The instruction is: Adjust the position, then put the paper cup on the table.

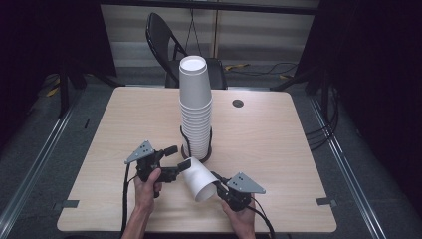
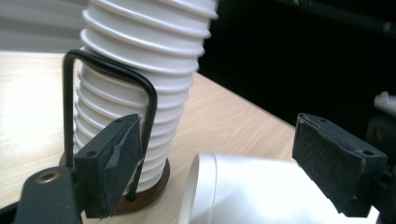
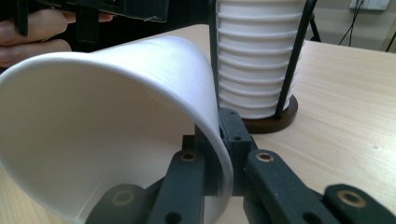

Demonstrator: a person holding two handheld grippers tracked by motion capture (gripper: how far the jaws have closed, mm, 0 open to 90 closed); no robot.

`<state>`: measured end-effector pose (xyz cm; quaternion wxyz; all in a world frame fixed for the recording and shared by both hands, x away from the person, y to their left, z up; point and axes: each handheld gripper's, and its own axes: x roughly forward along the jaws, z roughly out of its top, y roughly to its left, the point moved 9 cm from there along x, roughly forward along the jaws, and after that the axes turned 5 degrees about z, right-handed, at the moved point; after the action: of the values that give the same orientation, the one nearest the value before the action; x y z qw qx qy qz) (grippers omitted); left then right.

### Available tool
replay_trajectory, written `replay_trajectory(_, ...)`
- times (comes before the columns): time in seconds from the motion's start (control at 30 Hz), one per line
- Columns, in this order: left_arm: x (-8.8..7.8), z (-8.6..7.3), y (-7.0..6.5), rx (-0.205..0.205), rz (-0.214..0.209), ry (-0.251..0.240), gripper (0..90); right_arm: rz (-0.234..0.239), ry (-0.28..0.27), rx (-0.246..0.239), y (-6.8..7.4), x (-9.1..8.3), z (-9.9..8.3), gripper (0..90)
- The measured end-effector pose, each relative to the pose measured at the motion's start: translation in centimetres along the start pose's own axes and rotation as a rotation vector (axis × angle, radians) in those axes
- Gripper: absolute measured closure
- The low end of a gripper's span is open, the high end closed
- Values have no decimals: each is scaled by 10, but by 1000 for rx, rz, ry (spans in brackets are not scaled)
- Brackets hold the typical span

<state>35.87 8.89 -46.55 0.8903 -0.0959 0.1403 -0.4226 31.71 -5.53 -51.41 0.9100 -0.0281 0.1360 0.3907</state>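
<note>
On the pale wooden table (image 1: 278, 149), the right gripper (image 1: 222, 186) pinched a paper cup's (image 1: 199, 180) rim; the left gripper (image 1: 178, 158) stood apart around its base.

Three cameras, one tabletop (image 1: 278, 149): a fixed high view and two riding views.

The high camera sits above the person's side, facing forward and down, far enough back to take in the whole tabletop and a chair (image 1: 164, 35) beyond. The left hand-held gripper (image 2: 224, 163) view looks low and close along its own jaws toward the stack of cups (image 2: 140, 84). The right hand-held gripper (image 3: 219, 140) view, equally close, faces the same stack from another side. All three share that stack and the single paper cup (image 1: 200, 180).
</note>
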Motion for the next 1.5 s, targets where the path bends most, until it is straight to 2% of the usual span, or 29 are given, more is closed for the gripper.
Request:
replay_trajectory(0.13, -2, -4, -2, 128, 43, 9, 183, 2, 18, 9, -3, -3, -1, 878)
replay_trajectory(0.2, -3, -5, -5, 186, 44, 10, 185, 4, 26, 10, -5, -4, -1, 878)
replay_trajectory(0.3, -2, -6, -8, 232, 28, 14, 179, 11, 43, 15, -7, -6, -2, 878)
replay_trajectory(0.5, -4, -9, -9, 254, 24, 27, 178, 17, 58, 23, -10, -8, -1, 878)
replay_trajectory(0.6, -5, -12, -9, 296, 19, 44, 179, 27, 73, 21, -11, -9, 0, 878)
replay_trajectory(0.73, -6, -19, -13, 323, -12, 65, 176, 48, 101, 26, -13, -10, 0, 879)
replay_trajectory(0.87, -4, -22, -14, 373, -2, 83, 173, 60, 116, 25, -14, -11, 2, 878)
replay_trajectory(1.0, -4, -23, -17, 408, -26, 92, 166, 77, 144, 35, -17, -10, 3, 878)
replay_trajectory(1.1, -3, -25, -19, 437, -20, 106, 156, 91, 161, 31, -18, -11, 6, 879)
replay_trajectory(1.2, -2, -29, -25, 463, -43, 119, 157, 101, 182, 19, -19, -14, 7, 879)
replay_trajectory(1.37, 1, -37, -34, 549, -73, 159, 157, 121, 225, 12, -23, -15, 8, 879)
replay_trajectory(1.43, 1, -40, -38, 575, -92, 169, 157, 127, 229, 19, -25, -16, 10, 879)
replay_trajectory(1.5, 1, -43, -42, 601, -94, 180, 157, 147, 238, 34, -26, -17, 13, 880)
